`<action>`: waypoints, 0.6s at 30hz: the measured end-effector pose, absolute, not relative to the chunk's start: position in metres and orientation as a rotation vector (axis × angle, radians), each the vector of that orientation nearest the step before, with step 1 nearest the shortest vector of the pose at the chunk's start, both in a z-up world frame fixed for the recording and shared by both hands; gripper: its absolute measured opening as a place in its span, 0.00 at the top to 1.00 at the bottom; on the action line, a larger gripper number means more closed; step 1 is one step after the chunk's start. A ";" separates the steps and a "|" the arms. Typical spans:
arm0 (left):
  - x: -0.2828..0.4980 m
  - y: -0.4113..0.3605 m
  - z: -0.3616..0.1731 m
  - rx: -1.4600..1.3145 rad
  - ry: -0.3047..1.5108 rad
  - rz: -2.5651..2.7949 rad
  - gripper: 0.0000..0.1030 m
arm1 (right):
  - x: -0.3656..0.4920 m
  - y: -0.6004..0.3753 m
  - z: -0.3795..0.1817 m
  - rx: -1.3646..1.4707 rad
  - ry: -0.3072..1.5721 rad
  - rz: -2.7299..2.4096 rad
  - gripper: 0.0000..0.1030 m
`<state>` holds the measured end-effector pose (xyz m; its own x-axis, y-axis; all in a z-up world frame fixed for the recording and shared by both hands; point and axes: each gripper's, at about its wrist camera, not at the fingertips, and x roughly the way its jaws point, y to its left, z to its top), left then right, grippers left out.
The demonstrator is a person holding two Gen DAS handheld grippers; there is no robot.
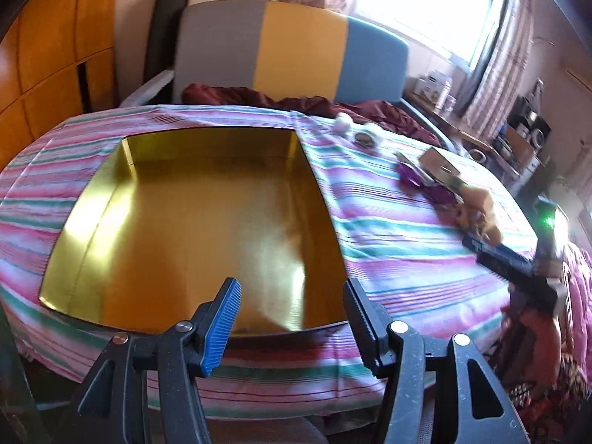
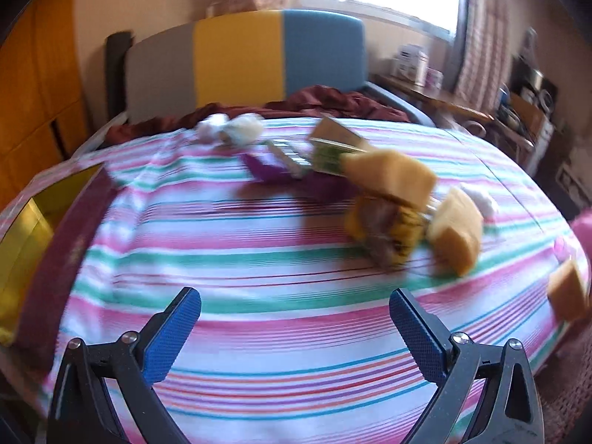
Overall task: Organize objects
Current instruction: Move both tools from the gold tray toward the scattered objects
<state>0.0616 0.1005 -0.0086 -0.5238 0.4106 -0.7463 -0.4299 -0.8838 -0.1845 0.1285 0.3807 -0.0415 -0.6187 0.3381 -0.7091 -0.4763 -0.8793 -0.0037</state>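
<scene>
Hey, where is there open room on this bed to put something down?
The gold tray holds nothing. Bare striped sheet lies between the tray and the yellow blocks. It is crowded from the white fluffy items across to those blocks.

A tray [image 1: 192, 218] lies on the striped cloth [image 2: 281, 266] at the left of the bed. To its right, well apart, a cluster of small things sits on the same cloth: fluffy balls [image 2: 229, 129] at the far end, a box [image 2: 336, 144] right of them, sponge blocks [image 2: 392, 177] nearer and further right. A crumpled blanket [image 1: 259, 98] lies behind the cloth, before the headboard [image 1: 292, 48]. A cluttered desk [image 1: 499, 137] stands at the far right.
</scene>
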 end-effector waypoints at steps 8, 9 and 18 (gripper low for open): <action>0.079 0.126 -0.003 -1.097 0.071 2.331 0.44 | 0.159 0.463 -0.030 -0.780 0.410 2.293 0.10; 0.080 0.129 -0.003 -1.094 0.060 2.313 0.44 | 0.162 0.474 -0.030 -0.768 0.450 2.274 0.10; 0.084 0.159 -0.006 -1.105 0.054 2.236 0.44 | 0.155 0.546 -0.055 -0.782 0.737 2.198 0.14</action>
